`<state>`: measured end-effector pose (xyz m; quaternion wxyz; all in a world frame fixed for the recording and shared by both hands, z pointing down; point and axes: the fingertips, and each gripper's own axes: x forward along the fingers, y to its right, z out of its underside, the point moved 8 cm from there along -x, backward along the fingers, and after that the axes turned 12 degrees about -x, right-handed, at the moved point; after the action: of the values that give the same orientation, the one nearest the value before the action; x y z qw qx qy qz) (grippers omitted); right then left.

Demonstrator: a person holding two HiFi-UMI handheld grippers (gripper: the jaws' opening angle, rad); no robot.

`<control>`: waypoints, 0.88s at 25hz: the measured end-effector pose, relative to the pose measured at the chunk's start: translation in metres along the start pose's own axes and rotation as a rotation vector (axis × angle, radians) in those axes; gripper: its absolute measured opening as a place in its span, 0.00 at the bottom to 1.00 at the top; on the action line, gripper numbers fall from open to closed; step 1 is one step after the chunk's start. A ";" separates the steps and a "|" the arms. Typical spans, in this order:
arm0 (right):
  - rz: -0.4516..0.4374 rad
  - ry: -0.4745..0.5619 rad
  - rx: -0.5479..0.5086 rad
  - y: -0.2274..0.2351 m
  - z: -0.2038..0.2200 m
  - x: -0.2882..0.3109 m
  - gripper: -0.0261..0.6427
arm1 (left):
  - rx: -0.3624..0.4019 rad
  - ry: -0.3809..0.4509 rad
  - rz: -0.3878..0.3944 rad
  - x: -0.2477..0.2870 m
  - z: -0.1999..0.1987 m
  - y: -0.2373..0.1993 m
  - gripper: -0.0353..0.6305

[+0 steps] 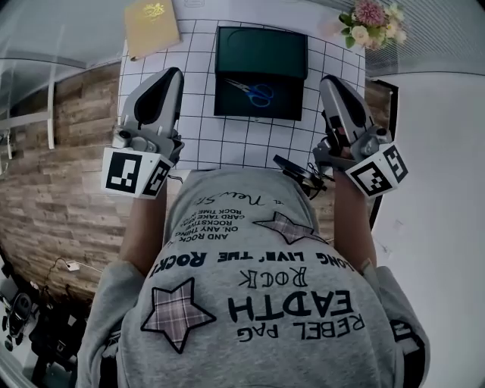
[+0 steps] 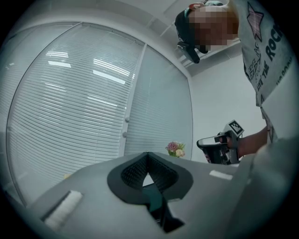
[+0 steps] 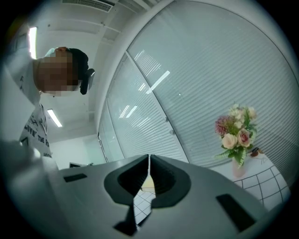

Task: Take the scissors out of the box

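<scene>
A dark green box (image 1: 261, 47) lies open at the far middle of the grid-patterned table. Blue-handled scissors (image 1: 253, 91) rest inside it. In the head view my left gripper (image 1: 173, 74) hovers just left of the box, with its jaws together and nothing in them. My right gripper (image 1: 330, 80) is just right of the box, also shut and empty. In the left gripper view the left gripper (image 2: 147, 157) has its pads meeting, and the right gripper (image 2: 219, 147) shows off to the side. The right gripper view shows the right gripper (image 3: 149, 160) with its jaws pressed together over the table.
A yellow book (image 1: 151, 26) lies at the table's far left corner. A vase of flowers (image 1: 371, 23) stands at the far right corner, also seen as flowers (image 3: 236, 133) and flowers (image 2: 175, 148). The white grid cloth (image 1: 227, 140) covers the table; wood-pattern floor lies to the left.
</scene>
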<state>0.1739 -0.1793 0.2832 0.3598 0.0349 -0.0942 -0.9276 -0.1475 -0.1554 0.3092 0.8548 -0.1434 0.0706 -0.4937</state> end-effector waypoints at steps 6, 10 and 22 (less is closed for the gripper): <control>-0.011 -0.043 0.003 0.009 0.014 0.004 0.06 | 0.003 0.004 0.001 0.005 0.004 0.006 0.07; -0.036 -0.089 -0.008 0.010 0.023 0.009 0.06 | -0.003 -0.003 0.000 0.006 0.012 0.004 0.07; -0.133 -0.254 -0.082 0.008 0.056 0.043 0.06 | -0.023 -0.033 -0.016 0.013 0.027 -0.008 0.07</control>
<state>0.1405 -0.2058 0.3395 0.2839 -0.0914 -0.0984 -0.9494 -0.1404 -0.1658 0.3380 0.8501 -0.1620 0.0611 -0.4973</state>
